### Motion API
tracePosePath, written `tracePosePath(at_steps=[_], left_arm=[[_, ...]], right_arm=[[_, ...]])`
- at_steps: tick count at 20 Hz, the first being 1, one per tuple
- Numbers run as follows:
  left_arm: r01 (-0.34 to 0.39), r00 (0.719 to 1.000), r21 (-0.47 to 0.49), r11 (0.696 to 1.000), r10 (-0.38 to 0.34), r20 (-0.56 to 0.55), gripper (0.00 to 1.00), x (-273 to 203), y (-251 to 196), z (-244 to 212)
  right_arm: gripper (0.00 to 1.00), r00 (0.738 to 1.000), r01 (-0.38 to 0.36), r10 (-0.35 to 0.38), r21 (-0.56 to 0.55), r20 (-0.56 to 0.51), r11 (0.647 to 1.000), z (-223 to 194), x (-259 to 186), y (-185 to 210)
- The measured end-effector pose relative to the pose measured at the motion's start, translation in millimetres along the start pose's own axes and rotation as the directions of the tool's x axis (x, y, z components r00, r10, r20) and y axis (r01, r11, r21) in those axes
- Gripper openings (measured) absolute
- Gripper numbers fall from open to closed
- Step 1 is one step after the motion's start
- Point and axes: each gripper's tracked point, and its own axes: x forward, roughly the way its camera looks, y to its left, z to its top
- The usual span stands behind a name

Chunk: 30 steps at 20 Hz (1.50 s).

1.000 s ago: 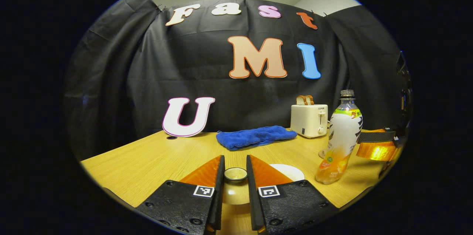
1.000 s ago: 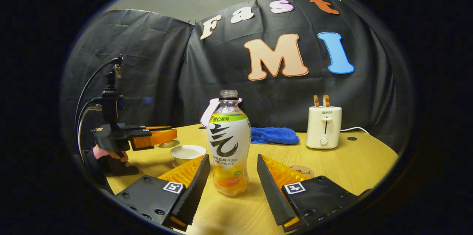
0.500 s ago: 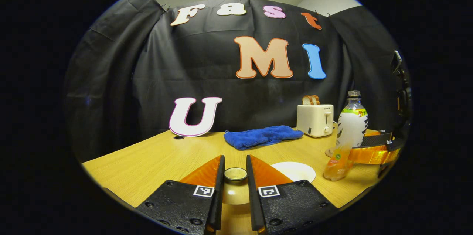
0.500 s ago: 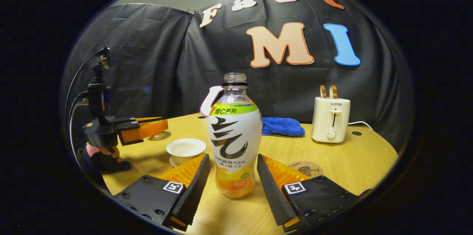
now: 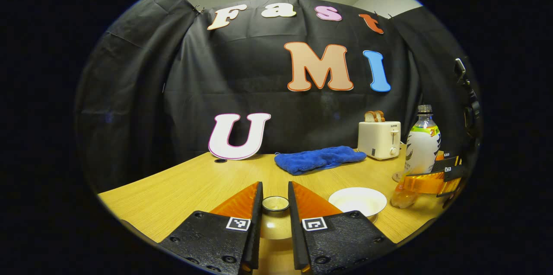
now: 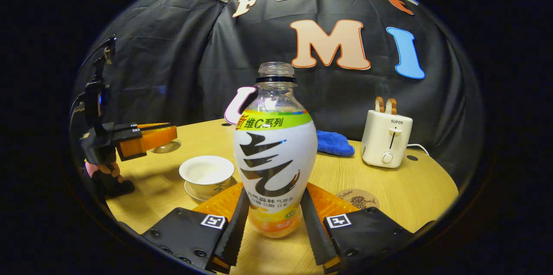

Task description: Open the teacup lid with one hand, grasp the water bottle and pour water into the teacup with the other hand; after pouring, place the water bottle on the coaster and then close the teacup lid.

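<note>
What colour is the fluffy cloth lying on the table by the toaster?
The cloth is bright blue. It shows best in the left gripper view.

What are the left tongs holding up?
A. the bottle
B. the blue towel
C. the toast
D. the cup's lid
D. The left tongs are shut on the lid by its knob, lifted off, while the cup stands open on the table.

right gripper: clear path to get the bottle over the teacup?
Probably yes. The right gripper grips the water bottle; the teacup stands open, the left gripper holds the lid aside.
</note>
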Motion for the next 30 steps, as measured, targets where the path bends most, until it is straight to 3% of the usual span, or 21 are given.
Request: tracePosePath(at_steps=[3,5,6,9,11,14,18,24,28,30], left_arm=[[-0.001,1.0,0.001,1.0,0.001,0.0,0.29,0,1,0],[0.001,1.0,0.002,1.0,-0.001,0.001,0.29,0,1,1],[0.001,1.0,0.002,1.0,-0.001,0.001,0.29,0,2,0],[0.0,1.0,0.001,1.0,0.0,0.0,0.29,0,3,0],[0.0,1.0,0.001,1.0,0.0,0.0,0.29,1,4,0],[-0.001,1.0,0.0,1.0,0.001,0.001,0.28,0,4,0],[-0.001,1.0,0.0,1.0,0.001,-0.001,0.28,1,4,-1],[-0.001,1.0,-0.001,1.0,0.001,-0.001,0.29,0,5,0],[-0.001,1.0,-0.001,1.0,0.001,-0.002,0.29,1,4,-1],[-0.001,1.0,-0.001,1.0,0.001,-0.002,0.29,1,4,0]], right_arm=[[0.7,1.0,0.019,-0.018,-0.072,0.015,0.997,3,-2,4],[0.58,0.998,0.058,-0.053,-0.124,0.042,0.991,6,-3,0],[0.58,0.996,0.082,-0.074,-0.161,0.054,0.984,7,-5,-2],[0.58,0.993,0.122,-0.117,-0.275,0.033,0.954,-1,-7,-10],[0.58,0.988,0.15,-0.149,-0.374,0.031,0.915,-1,-9,-19],[0.58,0.981,0.177,-0.194,-0.539,0.026,0.824,1,-11,-35],[0.58,0.958,0.247,-0.277,-0.716,0.078,0.653,17,-12,-63],[0.59,0.945,0.263,-0.305,-0.827,0.118,0.497,21,-3,-71],[0.58,0.937,0.269,-0.309,-0.9,0.162,0.342,26,5,-67],[0.57,0.934,0.27,-0.31,-0.917,0.177,0.292,28,4,-66]])
